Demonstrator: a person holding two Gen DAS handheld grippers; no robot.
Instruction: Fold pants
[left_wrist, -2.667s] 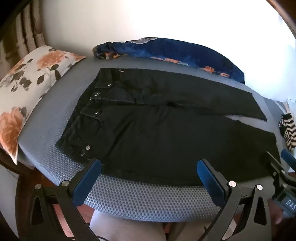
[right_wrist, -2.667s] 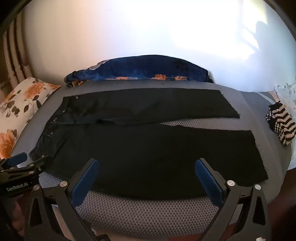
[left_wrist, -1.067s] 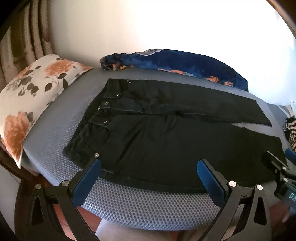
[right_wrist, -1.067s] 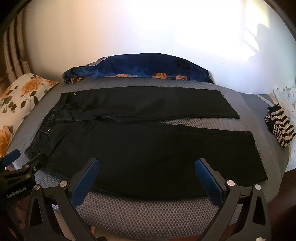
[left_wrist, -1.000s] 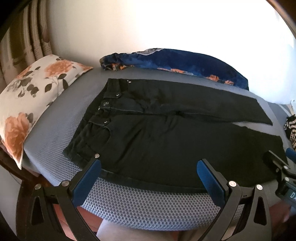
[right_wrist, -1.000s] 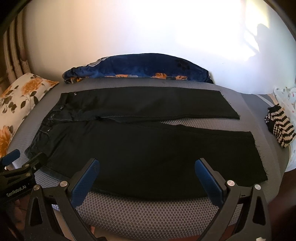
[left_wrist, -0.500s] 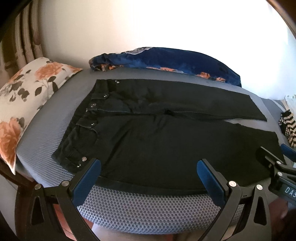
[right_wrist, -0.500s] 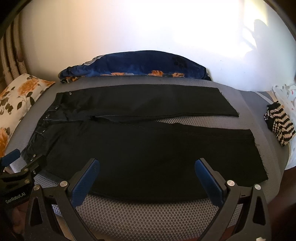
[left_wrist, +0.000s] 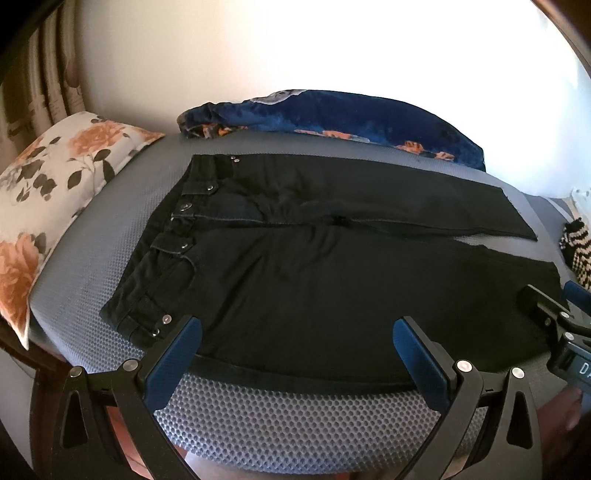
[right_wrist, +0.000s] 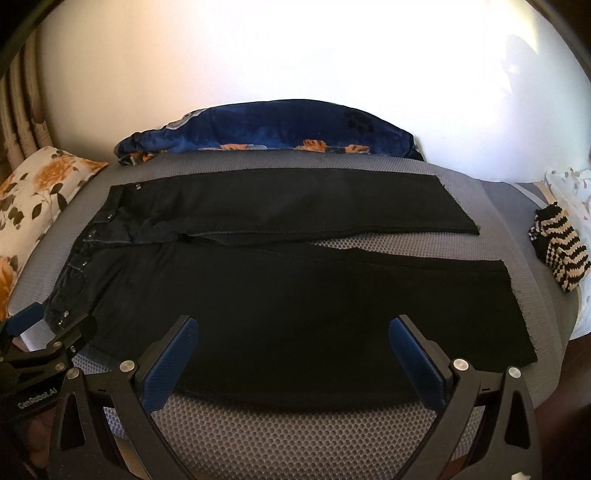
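Black pants (left_wrist: 332, 273) (right_wrist: 295, 288) lie flat on a grey mesh-covered bed (left_wrist: 295, 421), waistband to the left, both legs stretched right with a narrow gap between the hems. My left gripper (left_wrist: 295, 332) hangs open over the near edge by the waistband and hip. My right gripper (right_wrist: 293, 330) is open too, above the near leg's lower edge. Nothing is between either pair of fingers. In the left wrist view the right gripper's tip (left_wrist: 550, 314) shows at the near hem; in the right wrist view the left gripper's tip (right_wrist: 48, 339) sits by the waistband corner.
A floral pillow (left_wrist: 48, 206) rests at the left end of the bed. A dark blue blanket (right_wrist: 269, 129) is bunched along the wall behind the pants. A striped black-and-cream knit item (right_wrist: 561, 254) lies at the right end. A white wall backs the bed.
Both grippers have drifted slightly toward the pants, staying open. The pants have not moved.
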